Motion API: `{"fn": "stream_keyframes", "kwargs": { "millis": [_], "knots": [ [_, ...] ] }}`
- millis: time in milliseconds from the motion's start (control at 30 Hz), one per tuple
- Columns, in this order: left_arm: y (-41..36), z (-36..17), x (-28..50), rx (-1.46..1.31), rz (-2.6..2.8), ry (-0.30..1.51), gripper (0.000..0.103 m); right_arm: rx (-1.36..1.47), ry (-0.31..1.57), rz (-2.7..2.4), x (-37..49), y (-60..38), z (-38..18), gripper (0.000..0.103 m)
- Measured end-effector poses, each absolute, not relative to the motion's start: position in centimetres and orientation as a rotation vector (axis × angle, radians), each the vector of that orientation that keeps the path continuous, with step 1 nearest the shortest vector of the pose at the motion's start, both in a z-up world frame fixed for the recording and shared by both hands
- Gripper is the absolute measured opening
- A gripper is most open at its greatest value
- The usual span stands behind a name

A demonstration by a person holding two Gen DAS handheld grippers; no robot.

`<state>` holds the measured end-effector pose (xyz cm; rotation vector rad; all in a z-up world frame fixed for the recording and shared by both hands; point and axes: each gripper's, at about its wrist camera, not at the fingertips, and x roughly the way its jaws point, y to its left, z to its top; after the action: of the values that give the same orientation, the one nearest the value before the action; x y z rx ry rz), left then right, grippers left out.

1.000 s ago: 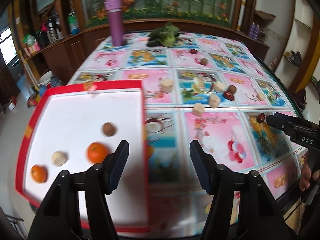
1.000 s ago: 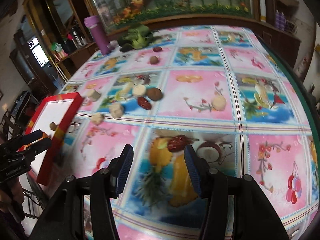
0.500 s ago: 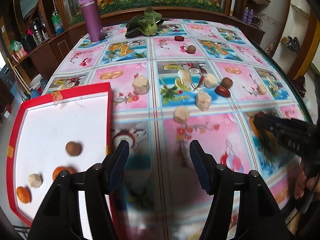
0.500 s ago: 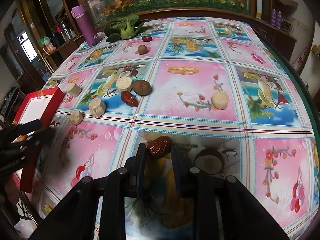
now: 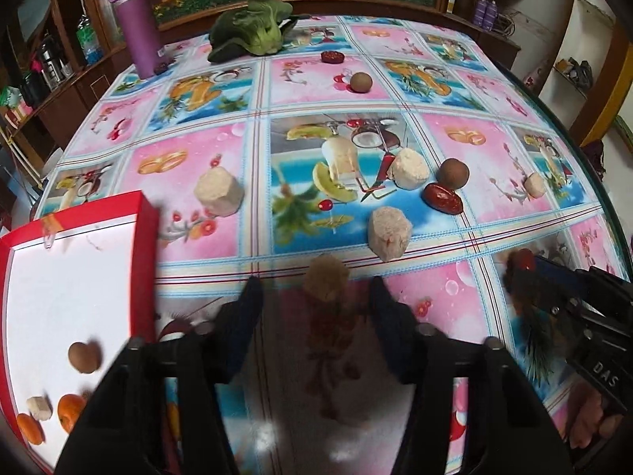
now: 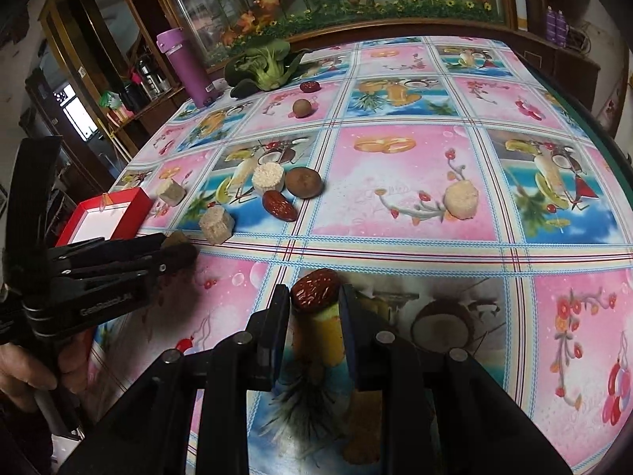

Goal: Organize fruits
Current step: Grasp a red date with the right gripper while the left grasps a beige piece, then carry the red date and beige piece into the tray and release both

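Pinching the red date (image 6: 315,289) by its end, the right gripper (image 6: 314,308) may drop it; the left gripper (image 5: 316,297) is closing around a tan chunk (image 5: 326,277) near the tabletop's front edge.

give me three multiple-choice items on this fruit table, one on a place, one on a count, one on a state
1. Where does the tall purple plastic bottle stand?
A. inside the box
B. at the table's far edge, beside the leafy green vegetable
C. next to the right hand-held gripper

2. How many orange round fruits show in the shallow red cardboard box in the left wrist view?
A. none
B. two
C. five

3. What is the right hand-held gripper doing?
A. shut on the wrinkled dark red date
B. wide open over bare cloth
C. holding a beige chunk

Answers: 1 B, the bottle stands at the far edge near the greens. 2 B, two orange fruits sit in the box's near corner. 3 A, both pads press the date's sides.
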<state>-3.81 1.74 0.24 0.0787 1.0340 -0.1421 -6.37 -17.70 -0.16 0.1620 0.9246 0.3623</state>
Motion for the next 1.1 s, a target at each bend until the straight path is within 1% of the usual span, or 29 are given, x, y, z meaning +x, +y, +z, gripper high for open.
{"fn": "stream_keyframes", "kwargs": {
  "millis": [33,133,267,300,333,367,400,667,900,1100],
  "knots": [
    [1.6,0.1,-3.7,0.075,-0.15,1.036,0.044,0.166,0.924,0.365,-6.3,-17.7,-0.2,0.024],
    [1.4,0.1,-3.6,0.085,-0.156,1.023,0.043,0.17,0.922,0.37,-6.3,-17.8,-0.2,0.024],
    [1.3,0.1,-3.4,0.082,-0.161,1.015,0.034,0.179,0.919,0.377,-6.2,-17.9,-0.2,0.024],
    [1.3,0.1,-3.4,0.084,-0.162,1.012,0.034,0.18,0.919,0.378,-6.2,-17.9,-0.2,0.024],
    [1.2,0.1,-3.5,0.085,-0.164,1.01,0.031,0.18,0.918,0.378,-6.2,-17.9,-0.2,0.024],
    [1.2,0.1,-3.5,0.084,-0.167,1.009,0.026,0.18,0.918,0.378,-6.2,-17.9,-0.2,0.024],
    [1.1,0.1,-3.6,0.085,-0.167,1.007,0.024,0.18,0.918,0.378,-6.2,-17.9,-0.2,0.024],
    [1.6,0.7,-4.8,0.051,-0.176,0.988,0.024,0.204,0.91,0.397,-6.6,-17.4,0.1,0.024],
    [3.7,3.7,-8.2,-0.002,-0.172,0.907,0.024,0.209,0.906,0.474,-7.4,-14.9,1.2,0.024],
    [6.1,5.6,-12.2,-0.038,-0.157,0.845,0.024,0.152,0.886,0.564,-8.2,-10.3,3.1,0.024]
  ]
}}
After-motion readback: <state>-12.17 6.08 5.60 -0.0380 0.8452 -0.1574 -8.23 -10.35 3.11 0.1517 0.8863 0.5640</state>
